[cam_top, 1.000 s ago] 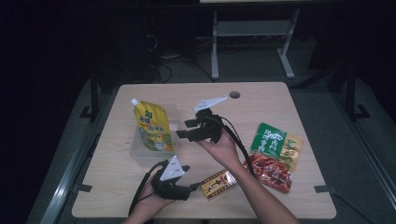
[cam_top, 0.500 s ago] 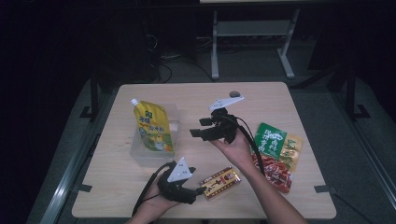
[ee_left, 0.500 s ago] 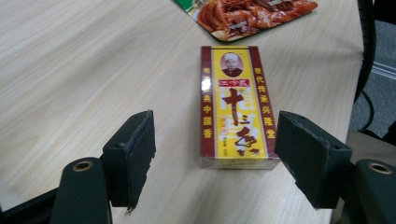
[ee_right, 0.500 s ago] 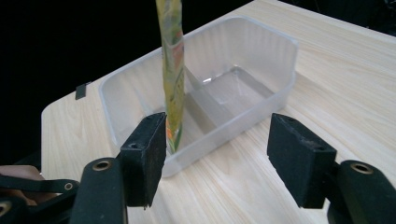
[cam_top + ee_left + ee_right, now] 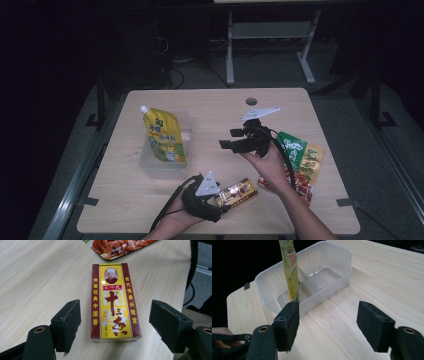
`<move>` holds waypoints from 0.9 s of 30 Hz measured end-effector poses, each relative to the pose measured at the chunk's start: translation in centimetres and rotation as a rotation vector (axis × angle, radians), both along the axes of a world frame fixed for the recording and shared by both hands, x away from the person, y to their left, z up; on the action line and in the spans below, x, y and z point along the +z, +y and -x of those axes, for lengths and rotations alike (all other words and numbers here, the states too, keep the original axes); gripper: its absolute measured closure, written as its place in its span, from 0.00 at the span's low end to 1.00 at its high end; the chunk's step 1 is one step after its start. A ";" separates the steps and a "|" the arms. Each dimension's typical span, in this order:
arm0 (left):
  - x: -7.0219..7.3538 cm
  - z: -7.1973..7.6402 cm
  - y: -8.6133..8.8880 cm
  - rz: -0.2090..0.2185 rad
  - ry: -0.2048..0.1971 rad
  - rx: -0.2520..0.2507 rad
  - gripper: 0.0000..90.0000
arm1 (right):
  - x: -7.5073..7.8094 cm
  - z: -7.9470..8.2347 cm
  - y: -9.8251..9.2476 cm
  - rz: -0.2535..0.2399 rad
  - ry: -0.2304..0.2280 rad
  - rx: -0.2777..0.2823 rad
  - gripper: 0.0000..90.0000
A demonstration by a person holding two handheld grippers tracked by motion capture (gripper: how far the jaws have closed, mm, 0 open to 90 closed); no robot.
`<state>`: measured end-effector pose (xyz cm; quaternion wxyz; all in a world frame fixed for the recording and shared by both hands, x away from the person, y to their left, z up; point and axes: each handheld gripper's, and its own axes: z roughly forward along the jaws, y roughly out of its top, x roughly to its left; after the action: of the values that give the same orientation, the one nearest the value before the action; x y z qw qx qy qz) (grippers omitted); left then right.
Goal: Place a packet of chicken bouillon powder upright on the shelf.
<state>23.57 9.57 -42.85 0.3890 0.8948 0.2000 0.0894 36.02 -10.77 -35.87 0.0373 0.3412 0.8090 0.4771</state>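
The spice box (image 5: 113,301) lies flat on the near edge of the surface (image 5: 210,107), between the wide-open jaws of the left claw (image 5: 115,326), which have just been opening and touch nothing. To grip well, I would centre on the box's long sides before closing. The right claw (image 5: 334,323), also just opening and empty, faces the tub (image 5: 324,262) holding the pouch (image 5: 289,265) at left.

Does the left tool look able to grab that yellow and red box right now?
Probably yes: the left tool is open, the box lies flat between its jaws, nothing blocks it.
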 end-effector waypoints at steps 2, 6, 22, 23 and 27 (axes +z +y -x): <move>-0.1 -0.1 -0.3 -0.008 0.002 -0.001 0.27 | -0.1 0.1 -0.4 0.003 0.001 -0.006 0.37; -0.3 -0.2 -0.9 -0.029 0.004 -0.005 0.27 | -0.4 0.2 -1.1 0.006 0.008 -0.014 0.36; -1.4 -0.5 -2.1 -0.089 0.016 -0.006 0.26 | -1.3 0.9 -3.1 0.024 0.030 -0.041 0.34; -1.4 -0.5 -2.2 -0.094 0.017 -0.007 0.26 | -1.3 1.0 -3.1 0.026 0.034 -0.046 0.34; -1.7 -0.6 -2.5 -0.107 0.011 -0.017 0.25 | -1.5 1.1 -3.6 0.029 0.033 -0.052 0.34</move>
<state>24.14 7.11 -44.50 0.3402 0.9165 0.1895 0.0920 34.88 -14.33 -37.40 0.0414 0.3694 0.8073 0.4583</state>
